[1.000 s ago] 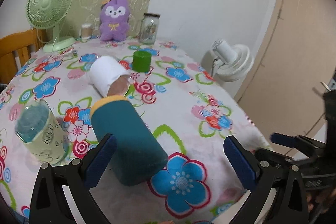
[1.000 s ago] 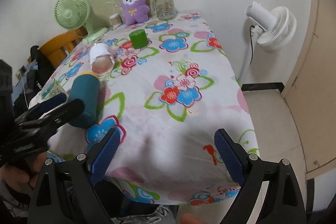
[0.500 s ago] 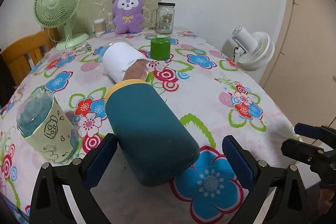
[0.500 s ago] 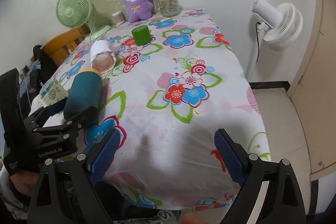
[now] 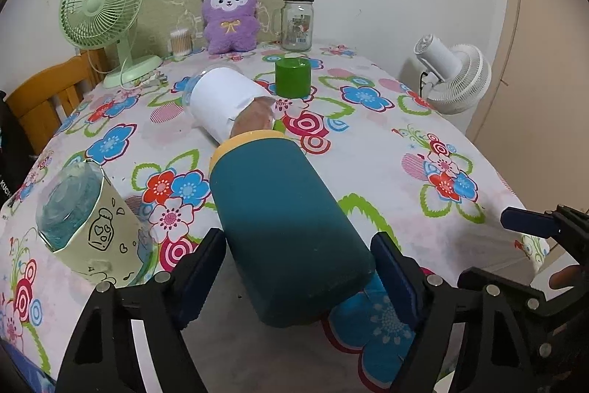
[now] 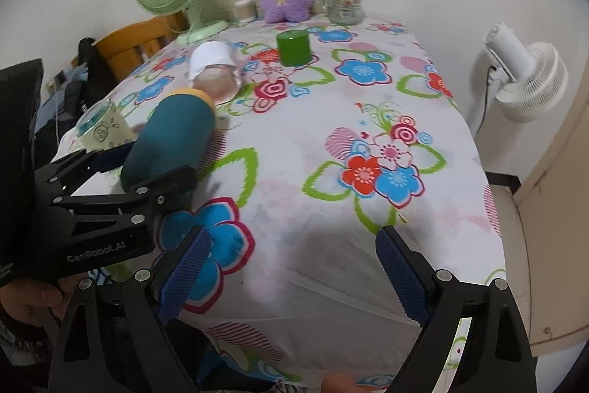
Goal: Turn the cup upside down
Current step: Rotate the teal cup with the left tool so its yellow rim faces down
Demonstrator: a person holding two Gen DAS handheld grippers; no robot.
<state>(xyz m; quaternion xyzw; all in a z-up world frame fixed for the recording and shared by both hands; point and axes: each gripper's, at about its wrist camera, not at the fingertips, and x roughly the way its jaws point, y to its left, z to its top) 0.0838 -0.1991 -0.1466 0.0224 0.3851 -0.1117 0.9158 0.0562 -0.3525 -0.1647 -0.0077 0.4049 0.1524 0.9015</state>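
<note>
A teal cup (image 5: 287, 227) with a yellow rim lies on its side on the flowered tablecloth (image 5: 368, 150), base toward me. My left gripper (image 5: 298, 279) has its jaws around the cup's base end, the blue pads close against both sides; contact looks made. The cup also shows in the right wrist view (image 6: 173, 135), with the left gripper (image 6: 147, 168) clamped around its near end. My right gripper (image 6: 291, 275) is open and empty above the table's front edge.
A white cup (image 5: 228, 105) lies on its side behind the teal cup. A pale green cup (image 5: 88, 227) stands inverted at left. A green cup (image 5: 292, 78), jar (image 5: 297, 23), purple plush (image 5: 230, 15) and green fan (image 5: 101, 13) stand farther back. A white floor fan (image 5: 456, 76) stands right of the table.
My left gripper has moved forward over the teal cup's base and its jaws have narrowed from wide open to around the cup. My right gripper has stayed open near the front edge.
</note>
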